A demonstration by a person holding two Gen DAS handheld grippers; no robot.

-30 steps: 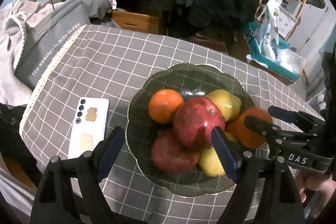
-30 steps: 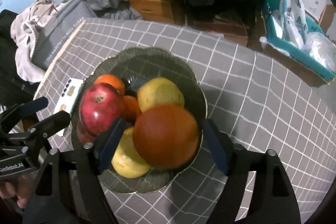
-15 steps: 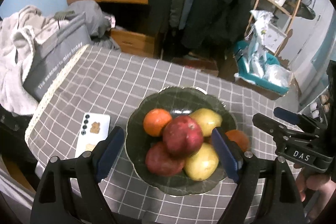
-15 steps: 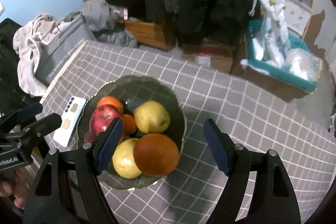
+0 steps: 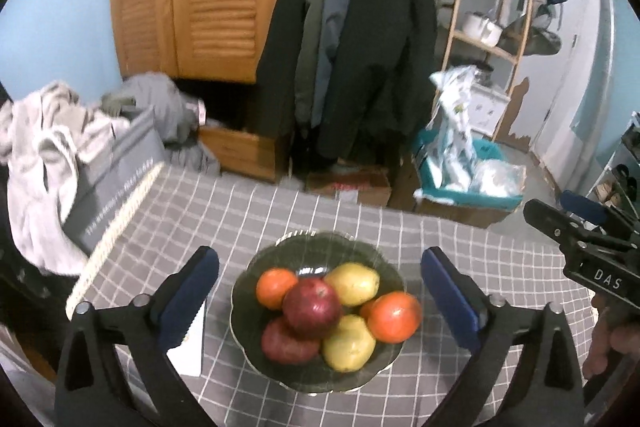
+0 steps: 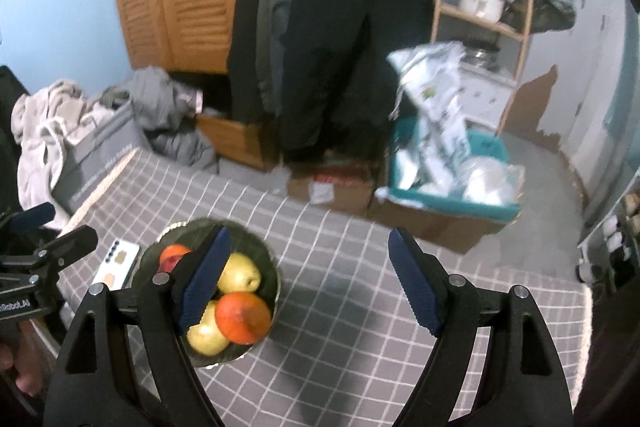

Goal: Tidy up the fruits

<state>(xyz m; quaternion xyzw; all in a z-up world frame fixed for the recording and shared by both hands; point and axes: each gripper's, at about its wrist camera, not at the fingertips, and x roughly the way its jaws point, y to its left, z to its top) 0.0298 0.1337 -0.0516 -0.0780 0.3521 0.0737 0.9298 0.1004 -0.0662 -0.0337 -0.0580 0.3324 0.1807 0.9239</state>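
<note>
A dark green scalloped bowl (image 5: 256,275) stands on the grey checked tablecloth (image 5: 248,211). It holds a red apple (image 5: 311,306) on top, a second red apple (image 5: 286,343), two yellow pears (image 5: 354,283), a small orange (image 5: 275,287) and a larger orange (image 5: 394,311). My left gripper (image 5: 320,301) is open and empty, raised above and in front of the bowl. My right gripper (image 6: 310,287) is open and empty, raised to the right of the bowl (image 6: 264,259); its left finger hides part of the fruit. The larger orange (image 6: 243,317) and a pear (image 6: 239,277) show there.
A white phone (image 5: 191,347) lies left of the bowl, also seen in the right wrist view (image 6: 116,263). A grey bag (image 5: 116,187) and clothes lie at the table's left edge. Beyond the table are coats, a wooden cabinet, a teal bin (image 6: 448,195) and a shelf.
Both grippers have pulled up and back from the bowl, which now looks smaller and lower. The larger orange, between the right fingers a second ago, now lies in the bowl.
</note>
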